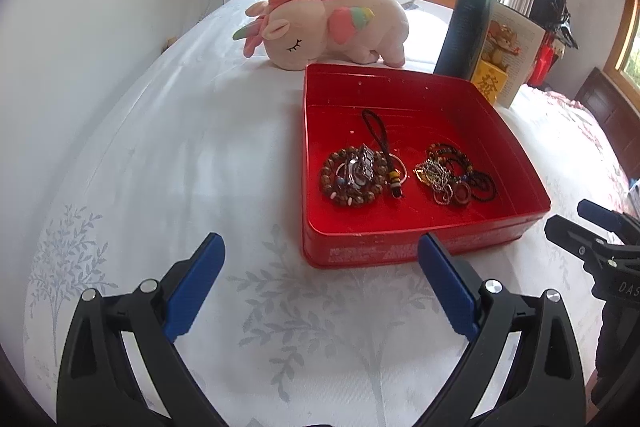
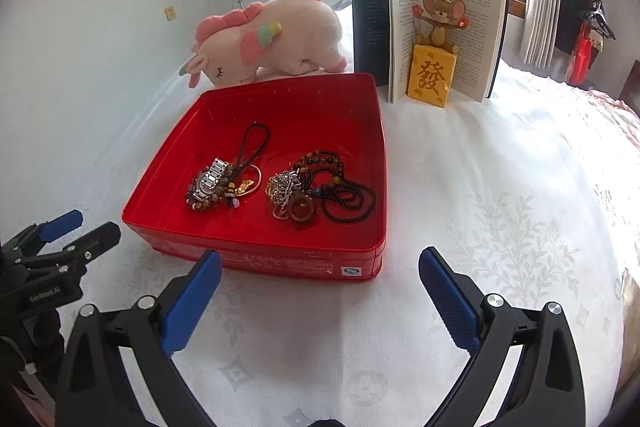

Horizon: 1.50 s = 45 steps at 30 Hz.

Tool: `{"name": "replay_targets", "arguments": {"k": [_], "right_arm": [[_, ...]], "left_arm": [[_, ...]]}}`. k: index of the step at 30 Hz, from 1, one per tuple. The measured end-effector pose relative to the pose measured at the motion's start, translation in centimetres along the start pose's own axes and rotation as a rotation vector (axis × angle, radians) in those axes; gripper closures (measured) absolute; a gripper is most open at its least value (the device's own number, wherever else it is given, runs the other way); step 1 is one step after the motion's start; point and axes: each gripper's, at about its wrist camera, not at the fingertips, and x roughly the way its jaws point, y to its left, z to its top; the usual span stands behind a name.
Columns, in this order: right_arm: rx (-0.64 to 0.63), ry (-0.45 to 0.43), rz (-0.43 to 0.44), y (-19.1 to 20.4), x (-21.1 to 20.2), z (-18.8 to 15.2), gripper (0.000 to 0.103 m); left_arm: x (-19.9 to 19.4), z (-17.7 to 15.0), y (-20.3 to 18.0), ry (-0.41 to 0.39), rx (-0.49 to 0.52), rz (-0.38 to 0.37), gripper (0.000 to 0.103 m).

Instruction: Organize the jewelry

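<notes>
A red tin tray (image 1: 400,83) (image 2: 352,107) lies on the white bedspread. Inside it are two heaps of jewelry. One heap is a brown bead bracelet (image 1: 336,183) with a silver watch (image 1: 362,167) (image 2: 210,181) and a black cord charm (image 1: 378,135) (image 2: 250,147). The other is black bead necklaces (image 1: 478,183) (image 2: 348,197) tangled with a silver chain (image 1: 436,177) (image 2: 284,191). My left gripper (image 1: 320,251) is open and empty, just short of the tray's near wall. My right gripper (image 2: 320,259) is open and empty at the tray's near right corner.
A pink unicorn plush (image 1: 332,23) (image 2: 272,39) lies behind the tray. An open book (image 1: 488,39) (image 2: 432,27) stands at the back right with a yellow mouse figurine (image 2: 434,63) in front of it. Each gripper shows at the edge of the other's view.
</notes>
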Motion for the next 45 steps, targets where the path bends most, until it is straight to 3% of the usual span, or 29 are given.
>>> {"name": "replay_targets", "arguments": {"k": [45], "right_arm": [[-0.01, 0.022, -0.011, 0.4, 1.0, -0.6, 0.004]], "left_arm": [[1.3, -0.4, -0.2, 0.017, 0.019, 0.026, 0.007]]}}
